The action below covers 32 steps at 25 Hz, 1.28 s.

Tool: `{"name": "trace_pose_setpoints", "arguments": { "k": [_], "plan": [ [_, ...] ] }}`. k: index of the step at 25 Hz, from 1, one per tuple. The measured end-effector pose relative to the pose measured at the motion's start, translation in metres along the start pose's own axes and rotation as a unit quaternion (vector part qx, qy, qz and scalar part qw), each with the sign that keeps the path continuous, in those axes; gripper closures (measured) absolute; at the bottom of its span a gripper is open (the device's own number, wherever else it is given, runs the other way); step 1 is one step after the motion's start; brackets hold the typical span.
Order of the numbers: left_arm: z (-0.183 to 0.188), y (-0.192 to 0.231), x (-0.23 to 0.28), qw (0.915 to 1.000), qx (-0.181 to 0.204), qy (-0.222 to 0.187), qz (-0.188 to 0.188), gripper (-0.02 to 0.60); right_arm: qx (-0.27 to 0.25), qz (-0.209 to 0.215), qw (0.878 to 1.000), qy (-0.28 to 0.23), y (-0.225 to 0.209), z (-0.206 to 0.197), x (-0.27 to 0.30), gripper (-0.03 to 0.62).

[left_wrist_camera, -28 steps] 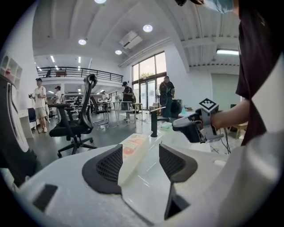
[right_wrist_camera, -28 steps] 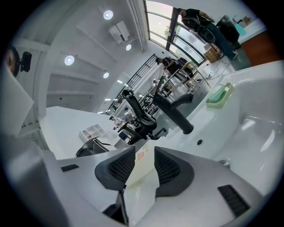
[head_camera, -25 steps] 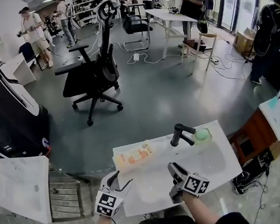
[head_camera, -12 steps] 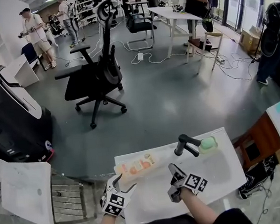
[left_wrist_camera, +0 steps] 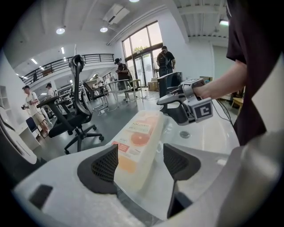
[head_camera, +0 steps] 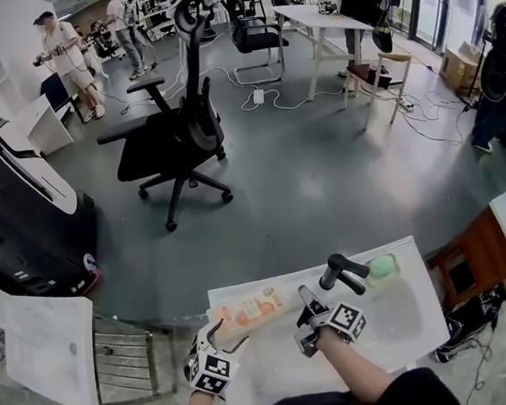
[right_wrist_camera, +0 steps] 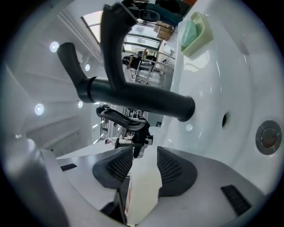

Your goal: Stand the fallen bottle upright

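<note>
Bottle on its side along sink rim. One end between wide-apart jaws of left hand-held gripper, unpinched; other end between right hand-held gripper jaws, also open. Both pairs just been opening.

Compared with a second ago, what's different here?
Both grippers moved in on the fallen bottle, jaws opening: the left gripper now straddles one end, the right gripper has the other end between its jaws. The bottle still lies flat on the sink edge; faucet and soap dish unchanged.
</note>
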<state>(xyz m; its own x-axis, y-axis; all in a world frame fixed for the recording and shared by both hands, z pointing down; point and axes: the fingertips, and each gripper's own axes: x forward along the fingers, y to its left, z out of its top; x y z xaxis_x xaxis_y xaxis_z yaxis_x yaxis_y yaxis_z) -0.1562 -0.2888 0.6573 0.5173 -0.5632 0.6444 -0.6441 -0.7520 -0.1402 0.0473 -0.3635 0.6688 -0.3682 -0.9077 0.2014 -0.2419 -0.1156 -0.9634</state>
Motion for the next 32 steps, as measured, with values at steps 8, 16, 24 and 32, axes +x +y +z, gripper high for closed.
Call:
{"name": "trace_pose_setpoints", "arguments": {
  "k": [8,16,24,32],
  "plan": [
    [-0.005,-0.001,0.001,0.9996,-0.028,-0.002,0.001,0.265,0.059,-0.033,0.997,-0.027,-0.014,0.014,0.021,0.414],
    [-0.005,-0.003,0.005,0.9997,-0.025,-0.001,0.004,0.265,0.058,-0.054,0.996,-0.034,-0.022,0.021,0.041,0.446],
    [-0.006,-0.003,0.002,0.9998,-0.02,0.005,0.002,0.265,0.083,-0.061,0.994,-0.029,-0.026,0.018,0.038,0.49],
    [-0.007,-0.003,-0.001,0.9997,-0.024,-0.003,0.001,0.265,0.085,-0.053,0.994,-0.035,-0.014,0.017,0.017,0.5]
  ]
}}
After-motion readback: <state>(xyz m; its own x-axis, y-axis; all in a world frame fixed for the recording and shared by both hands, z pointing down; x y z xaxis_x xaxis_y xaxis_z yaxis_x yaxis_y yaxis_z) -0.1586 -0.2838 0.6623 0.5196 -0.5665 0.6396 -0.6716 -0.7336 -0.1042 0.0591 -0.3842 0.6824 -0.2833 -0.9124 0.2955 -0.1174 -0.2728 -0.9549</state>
